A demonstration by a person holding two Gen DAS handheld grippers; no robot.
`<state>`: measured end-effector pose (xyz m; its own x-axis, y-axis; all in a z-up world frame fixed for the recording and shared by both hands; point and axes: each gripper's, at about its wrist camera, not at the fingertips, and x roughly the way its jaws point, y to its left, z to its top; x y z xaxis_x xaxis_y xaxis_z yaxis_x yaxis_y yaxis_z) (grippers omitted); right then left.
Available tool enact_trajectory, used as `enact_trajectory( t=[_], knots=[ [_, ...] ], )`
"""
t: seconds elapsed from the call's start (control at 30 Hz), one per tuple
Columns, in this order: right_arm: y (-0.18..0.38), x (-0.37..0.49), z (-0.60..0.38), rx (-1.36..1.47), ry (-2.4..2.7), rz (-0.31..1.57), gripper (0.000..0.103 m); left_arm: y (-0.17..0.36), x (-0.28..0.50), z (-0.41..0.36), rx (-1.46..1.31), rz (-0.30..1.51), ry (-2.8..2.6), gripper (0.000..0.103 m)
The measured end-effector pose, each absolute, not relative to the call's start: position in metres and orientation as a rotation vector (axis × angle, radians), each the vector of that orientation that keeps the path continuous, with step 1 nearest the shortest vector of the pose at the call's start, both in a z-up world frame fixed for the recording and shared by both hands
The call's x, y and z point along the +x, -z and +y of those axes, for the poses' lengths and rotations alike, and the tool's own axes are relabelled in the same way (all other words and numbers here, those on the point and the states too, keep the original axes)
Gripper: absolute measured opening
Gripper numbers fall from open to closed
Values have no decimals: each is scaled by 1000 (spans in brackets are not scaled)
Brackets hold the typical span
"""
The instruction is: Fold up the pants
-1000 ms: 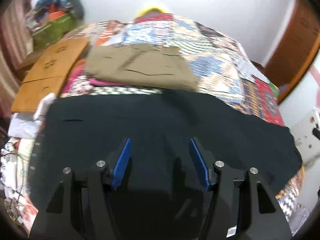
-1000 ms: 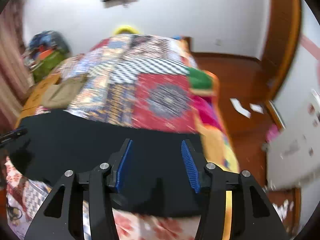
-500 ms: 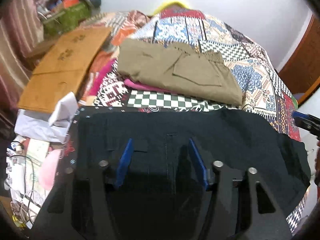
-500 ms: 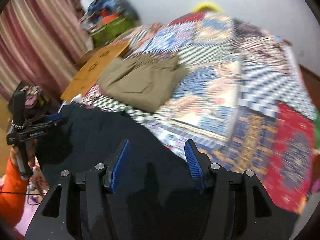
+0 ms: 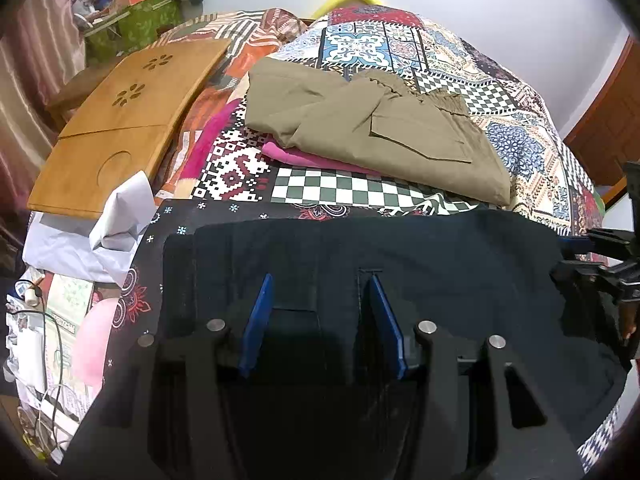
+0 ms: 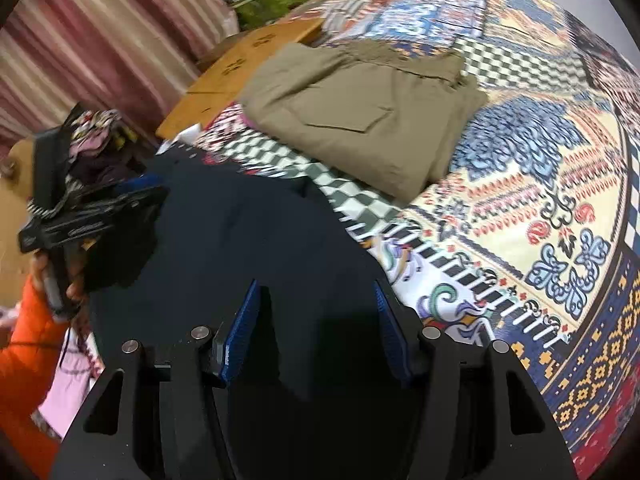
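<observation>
Black pants (image 5: pixel 400 256) lie spread across the near edge of a patchwork-quilted bed (image 5: pixel 360 44); they also show in the right wrist view (image 6: pixel 248 240). My left gripper (image 5: pixel 320 288) is open just above the pants' middle, its blue pads apart with nothing between them. My right gripper (image 6: pixel 316 300) is open over the pants' right part, empty. In the right wrist view the left gripper (image 6: pixel 92 216) shows from the side at the pants' left end. In the left wrist view the right gripper (image 5: pixel 600 256) shows at the pants' right edge.
Folded khaki pants (image 5: pixel 372 128) lie on a pink garment (image 5: pixel 304 156) further back on the bed. A wooden lap tray (image 5: pixel 124 120) and white paper (image 5: pixel 104 224) sit at the left. A striped curtain (image 6: pixel 100 40) hangs left. Cables (image 5: pixel 36 320) lie at the bed's left corner.
Both grippers have come in over the black pants, and the right one has swung left toward the khaki pants. Both stay open.
</observation>
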<state>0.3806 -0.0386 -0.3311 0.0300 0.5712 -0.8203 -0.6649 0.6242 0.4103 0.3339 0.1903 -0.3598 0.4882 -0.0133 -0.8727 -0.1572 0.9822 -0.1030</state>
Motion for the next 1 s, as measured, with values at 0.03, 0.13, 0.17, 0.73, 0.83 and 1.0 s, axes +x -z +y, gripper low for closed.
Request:
enact_trajectory(
  t=[0.03,0.13,0.17,0.73,0.83,1.0],
  knots=[
    [330,380,-37,-94,-971,1219,53,361,334,188,-163,1056,-97,51],
    [333,381,-27,-86,-1002,1245,54,362,334,182,-129,1052,-113,51],
    [337,384,-22,-86,-1010,1251,54,362,333,182,-126,1050,-115,51],
    [346,426,18,92,-1009,1217,6,366,333,183,-115,1029,-115,51],
    [340,430,15,97,-984,1158,4,367,333,183,-112,1026,-116,51],
    [326,443,4,79,-904,1098,4,369,333,181,-97,1020,-119,51]
  ],
)
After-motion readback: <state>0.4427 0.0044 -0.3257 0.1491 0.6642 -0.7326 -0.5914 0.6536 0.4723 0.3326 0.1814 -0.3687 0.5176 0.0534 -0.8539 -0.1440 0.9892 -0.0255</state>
